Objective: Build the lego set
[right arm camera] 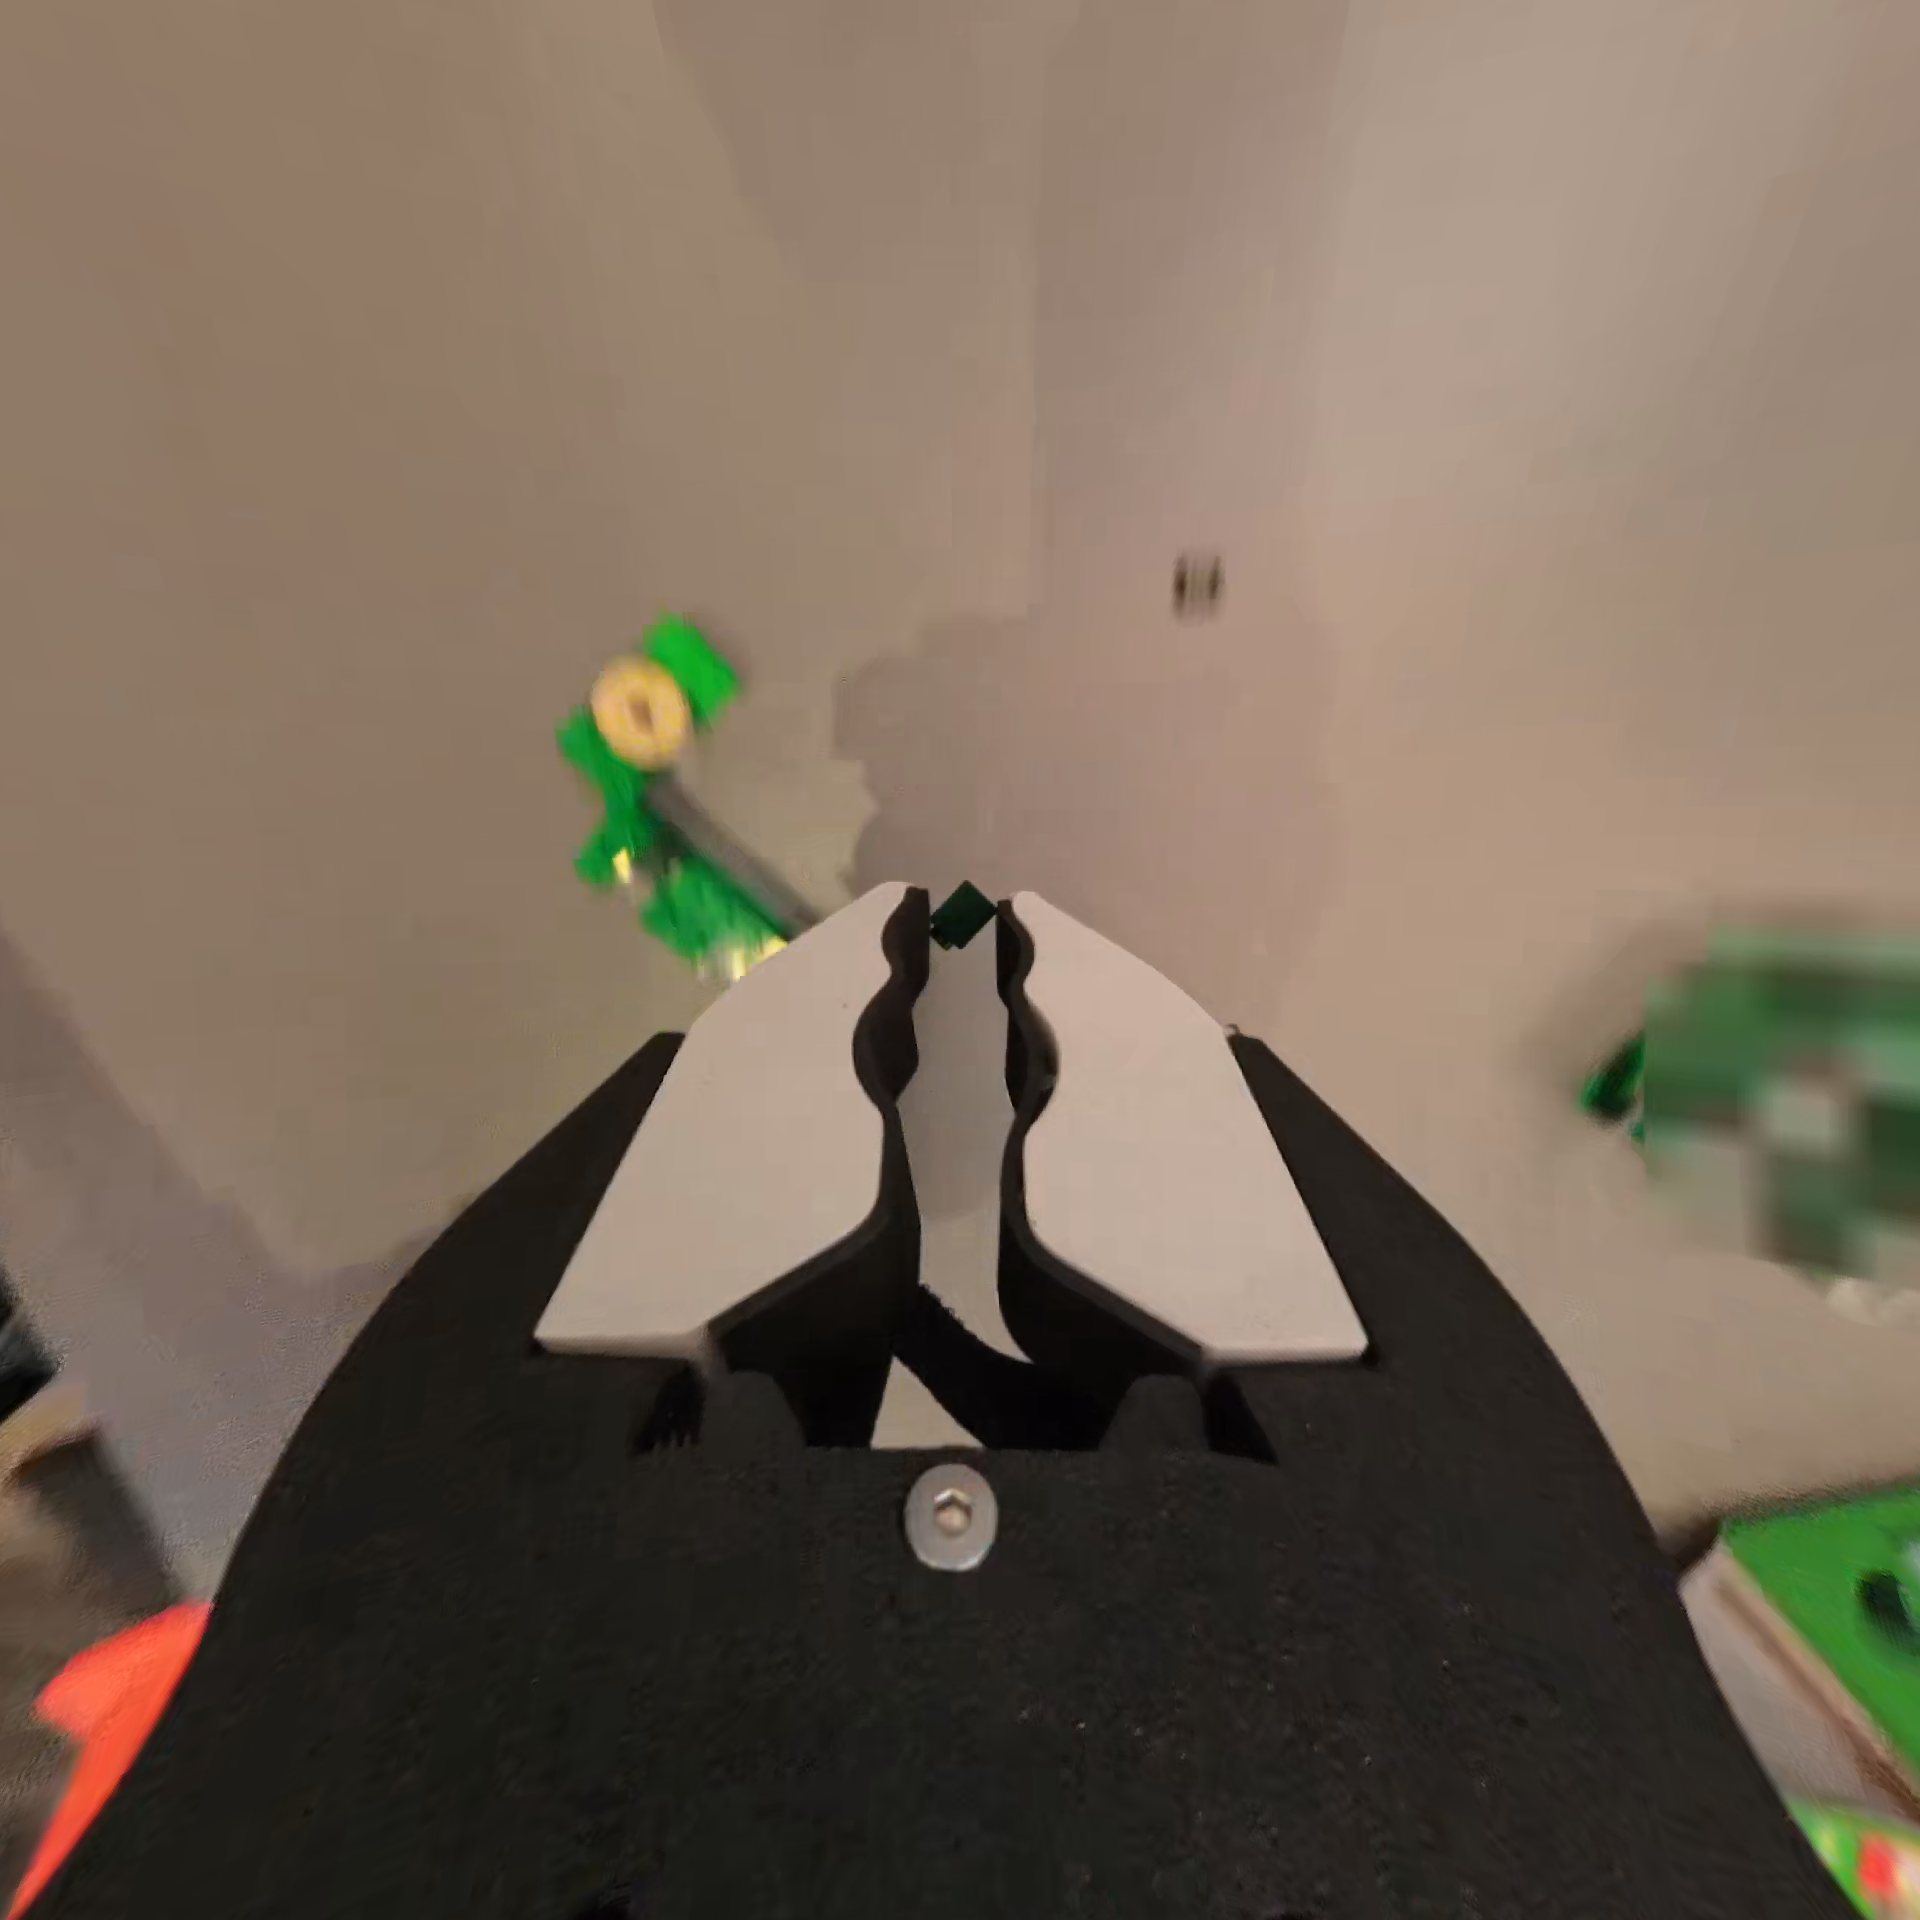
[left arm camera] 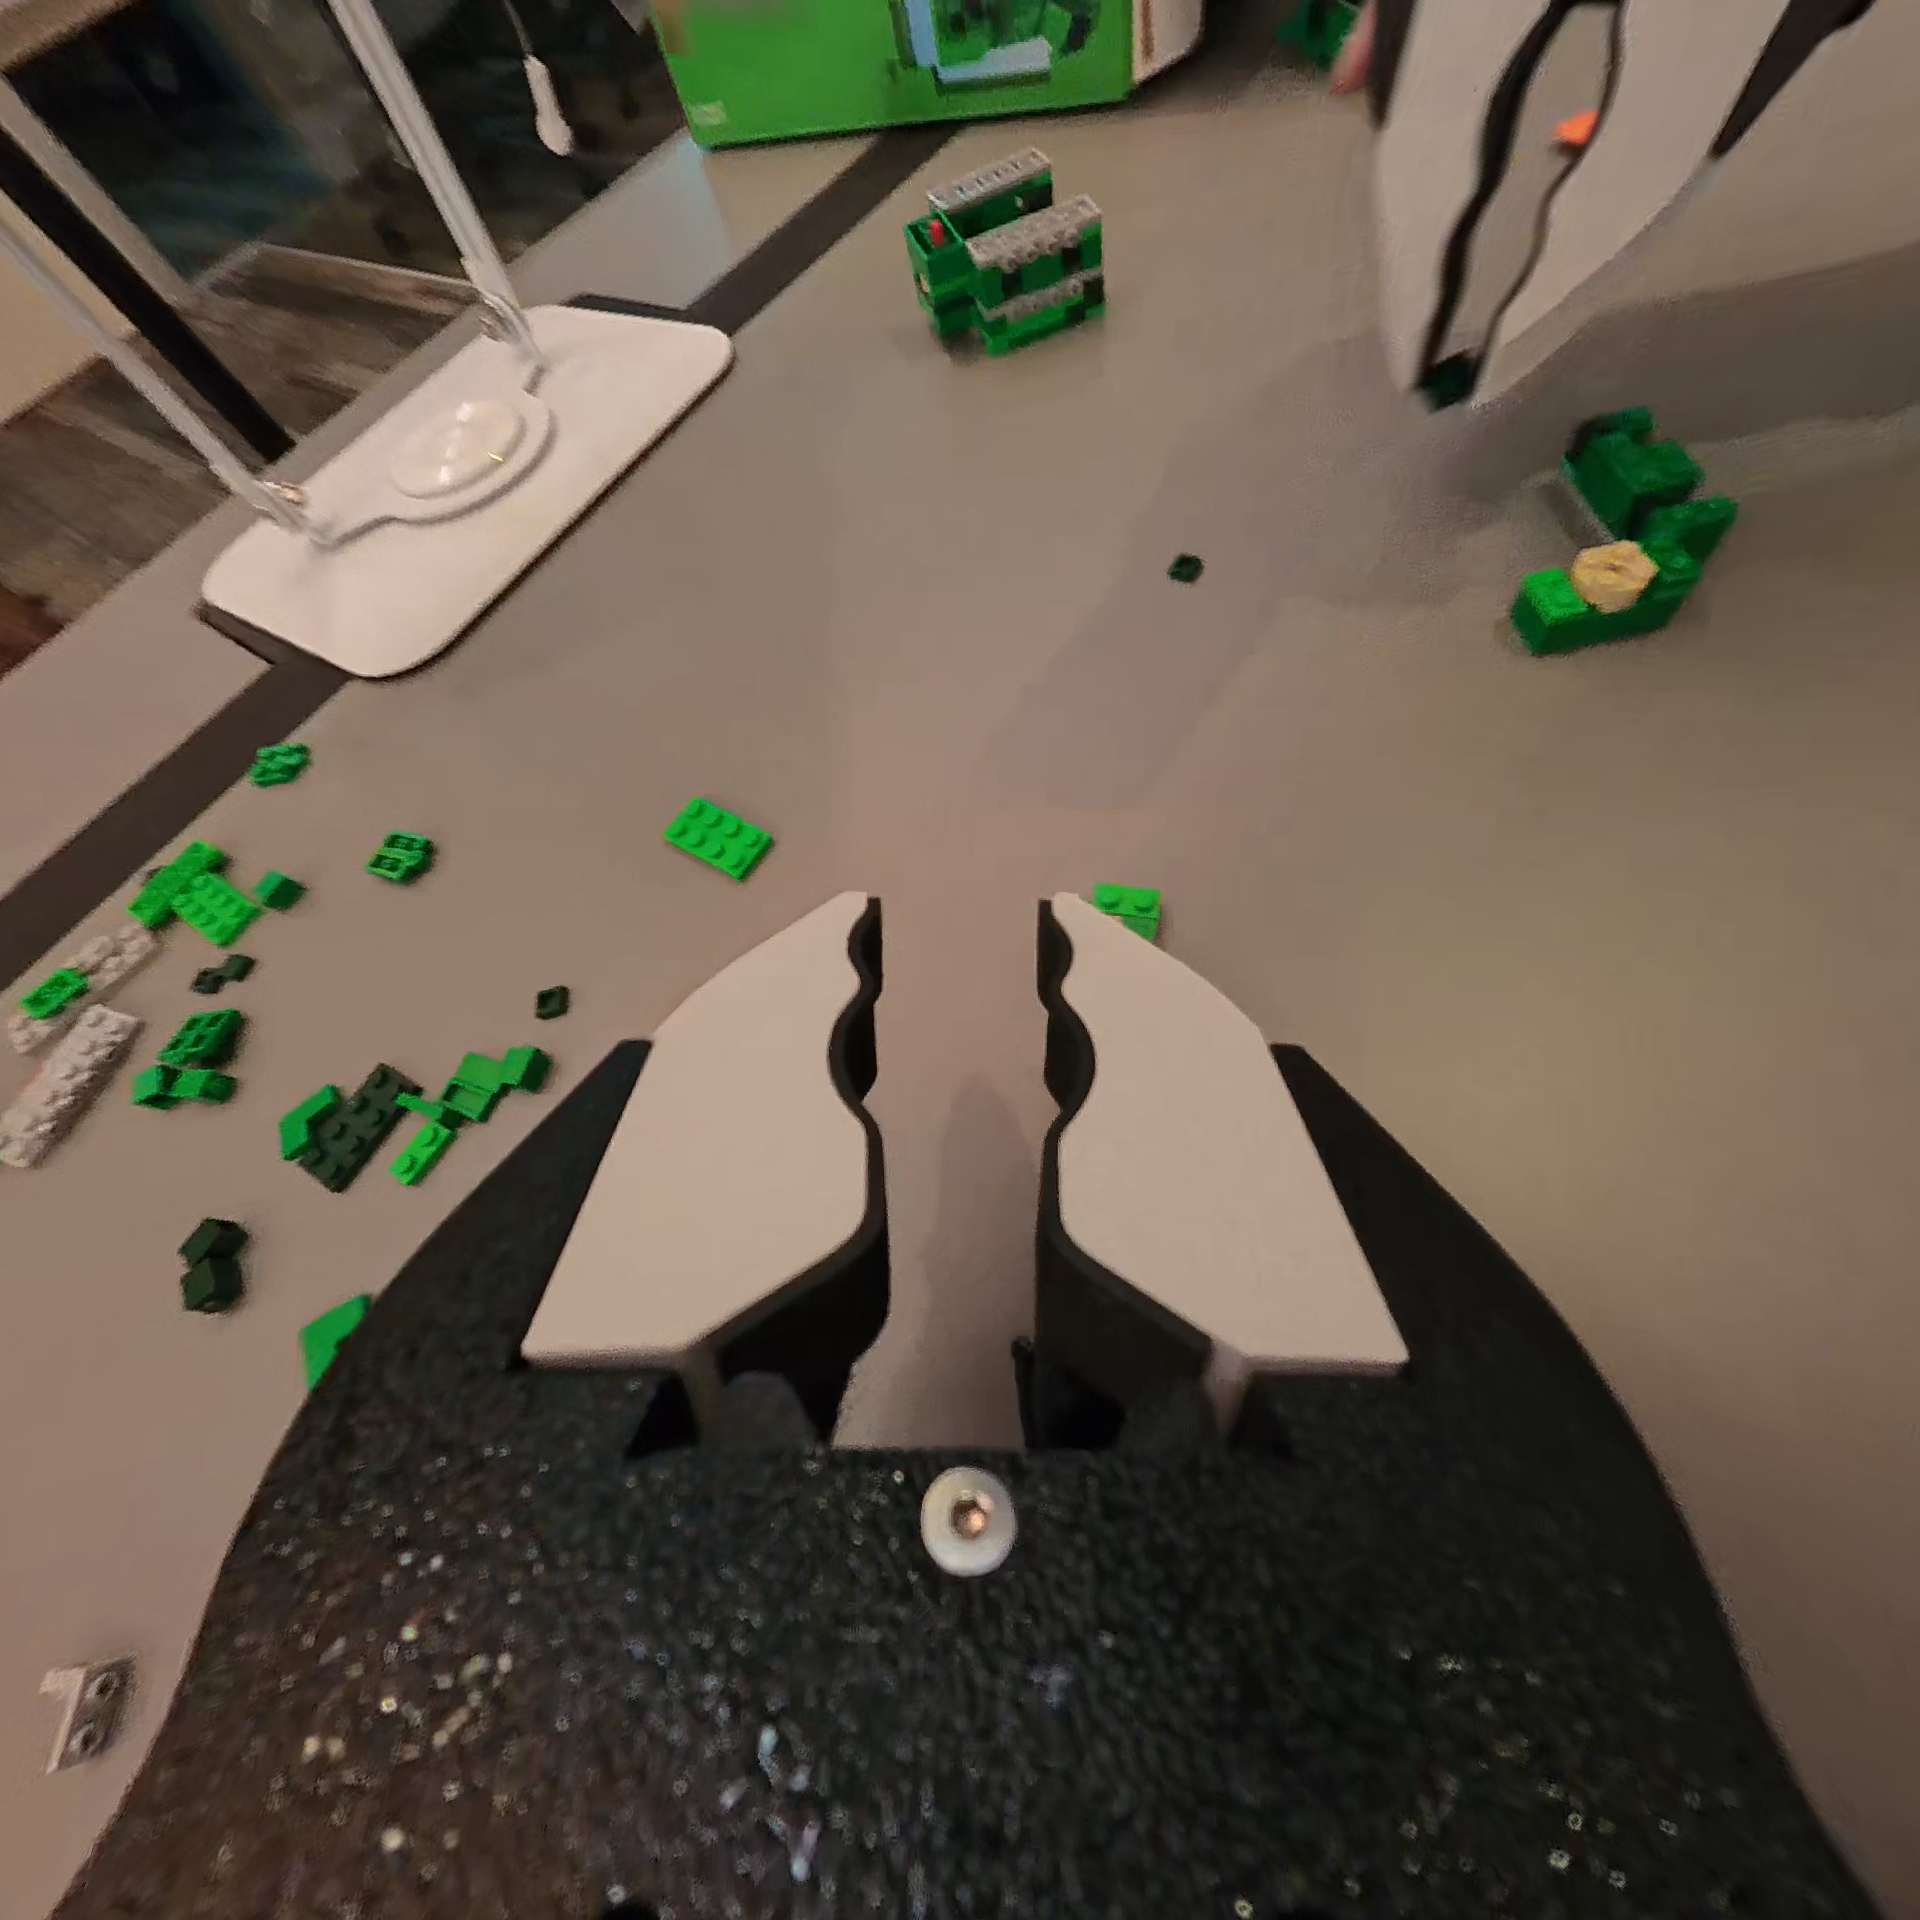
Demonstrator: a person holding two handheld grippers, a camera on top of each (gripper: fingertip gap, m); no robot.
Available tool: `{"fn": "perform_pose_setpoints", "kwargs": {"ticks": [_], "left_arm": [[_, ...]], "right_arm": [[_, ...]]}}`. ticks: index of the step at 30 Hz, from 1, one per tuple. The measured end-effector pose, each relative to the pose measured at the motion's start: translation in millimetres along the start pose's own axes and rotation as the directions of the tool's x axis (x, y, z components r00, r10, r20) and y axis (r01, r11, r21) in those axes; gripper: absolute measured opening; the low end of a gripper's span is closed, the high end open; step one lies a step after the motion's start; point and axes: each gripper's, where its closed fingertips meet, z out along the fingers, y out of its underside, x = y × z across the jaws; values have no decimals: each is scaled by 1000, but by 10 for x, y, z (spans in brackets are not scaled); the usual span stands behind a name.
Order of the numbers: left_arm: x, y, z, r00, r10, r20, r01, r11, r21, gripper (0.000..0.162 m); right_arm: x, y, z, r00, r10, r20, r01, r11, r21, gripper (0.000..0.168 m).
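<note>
My left gripper (left arm camera: 958,920) is open and empty above the grey table (left arm camera: 1143,831). A small green brick (left arm camera: 1130,908) lies just right of its right fingertip, and a green plate (left arm camera: 719,837) lies ahead to its left. My right gripper (right arm camera: 961,914) is shut on a small dark green piece (right arm camera: 958,914) held at its fingertips; it also shows in the left wrist view (left arm camera: 1449,382), at upper right above the table. A green sub-assembly with a tan round part (left arm camera: 1623,540) lies below it; it also shows in the right wrist view (right arm camera: 665,800). A green and grey built block (left arm camera: 1006,268) stands farther back.
Several loose green, dark green and grey pieces (left arm camera: 208,1029) are scattered at the left. A tiny dark green piece (left arm camera: 1184,567) lies mid-table. A white stand base (left arm camera: 468,488) with clear uprights sits at the back left. A green box (left arm camera: 894,62) stands at the back. Across from one pair of fingers to the other is roughly 20 cm. From my left tips it is roughly 11 cm to the green plate (left arm camera: 719,837); from my right, 25 cm.
</note>
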Motion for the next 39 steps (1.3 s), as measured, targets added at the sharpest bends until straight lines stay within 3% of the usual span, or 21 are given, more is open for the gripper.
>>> {"fn": "perform_pose_setpoints", "kwargs": {"ticks": [4,7,13,16,25,32,35,39], "left_arm": [[-106,-65,-52,998,-33,60,29,997,71,27],[-127,-73,-67,996,-78,50,73,993,96,28],[-76,-7,7,997,-69,31,67,996,58,28],[-45,57,64,998,-51,25,50,999,16,30],[5,105,124,999,-40,3,40,999,-14,35],[19,106,134,999,-34,-2,34,999,-15,35],[84,99,149,999,-9,-35,9,1000,-16,38],[307,79,145,984,67,-164,-65,998,17,47]], "right_arm": [[-4,647,-81,972,203,119,-167,952,-257,12],[-15,962,-91,945,299,132,-218,877,-428,12],[-20,1176,-36,934,341,105,-201,746,-635,12],[14,1173,6,942,320,103,-176,731,-660,12],[121,1048,19,966,251,62,-182,831,-526,20],[192,1030,-215,971,233,-56,-239,957,-162,20],[105,986,-146,973,227,-42,-227,974,5,15],[135,1024,-73,969,215,-126,-205,975,90,15]]}}
